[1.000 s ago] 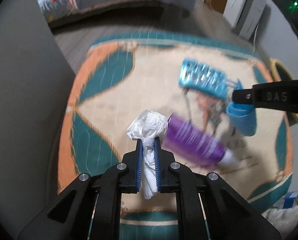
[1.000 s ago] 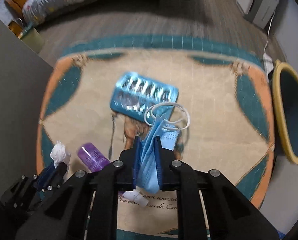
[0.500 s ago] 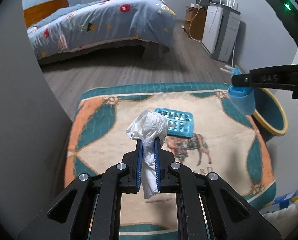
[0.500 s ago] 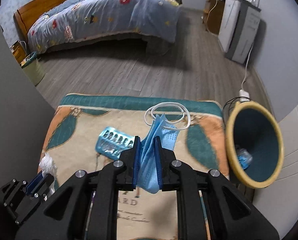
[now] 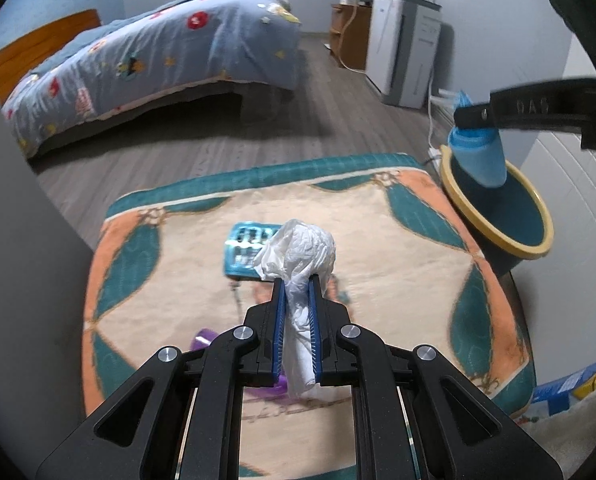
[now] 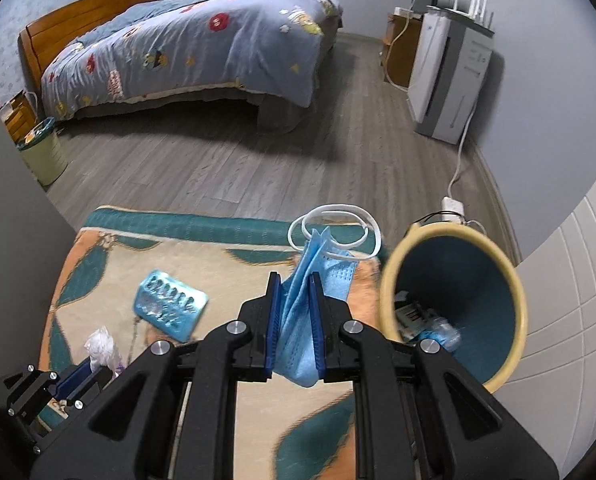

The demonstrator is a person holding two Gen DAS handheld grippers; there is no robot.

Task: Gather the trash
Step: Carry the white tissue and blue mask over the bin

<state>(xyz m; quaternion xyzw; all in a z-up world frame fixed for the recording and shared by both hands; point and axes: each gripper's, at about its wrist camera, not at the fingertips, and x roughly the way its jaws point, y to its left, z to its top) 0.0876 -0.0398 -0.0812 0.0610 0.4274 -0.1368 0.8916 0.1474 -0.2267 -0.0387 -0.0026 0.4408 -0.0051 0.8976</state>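
Note:
My left gripper (image 5: 297, 284) is shut on a crumpled white tissue (image 5: 300, 250) and holds it above the rug. My right gripper (image 6: 293, 280) is shut on a folded blue face mask (image 6: 322, 268) with white ear loops. In the left wrist view the mask (image 5: 480, 156) hangs over the rim of the yellow-rimmed teal bin (image 5: 534, 236). The bin (image 6: 390, 280) stands at the rug's right edge with trash inside. A teal blister pack (image 5: 243, 250) lies mid-rug, also in the right wrist view (image 6: 169, 304). A purple wrapper (image 5: 201, 340) lies partly hidden behind my left gripper.
The patterned rug (image 5: 398, 248) covers the floor in front. A bed (image 6: 185, 44) stands at the back, a white appliance (image 6: 450, 80) with a cable at the right wall, a small green bin (image 6: 43, 152) at far left. A grey wall panel is at left.
Both grippers have risen and tilted up from the rug. The right gripper with the mask has moved right, to the bin's rim. Both loads are still held.

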